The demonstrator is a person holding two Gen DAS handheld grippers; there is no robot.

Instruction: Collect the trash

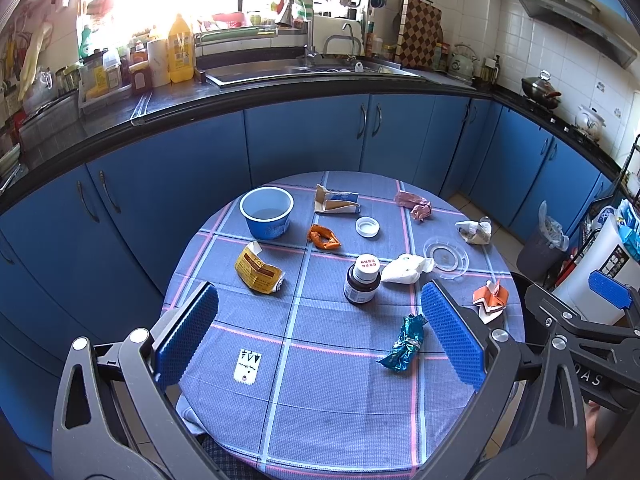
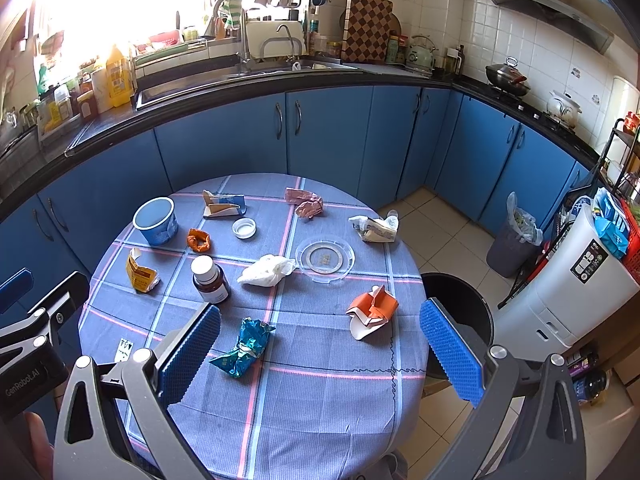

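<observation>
We hover both claws spread and empty, the teal wrapper just ahead of our right claw, long axis running away from us, left claw farther.

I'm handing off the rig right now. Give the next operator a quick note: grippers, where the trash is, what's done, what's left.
Left gripper: open, empty, hovering above the table's near edge.
Right gripper: open, empty, hovering likewise.
Trash all on the table: teal foil wrapper nearest, orange carton, white tissue, yellow packet, orange wrapper, pink paper, flattened blue carton.
Black bin beside the table's right edge.
Done: nothing visibly collected. Left: everything.
</observation>
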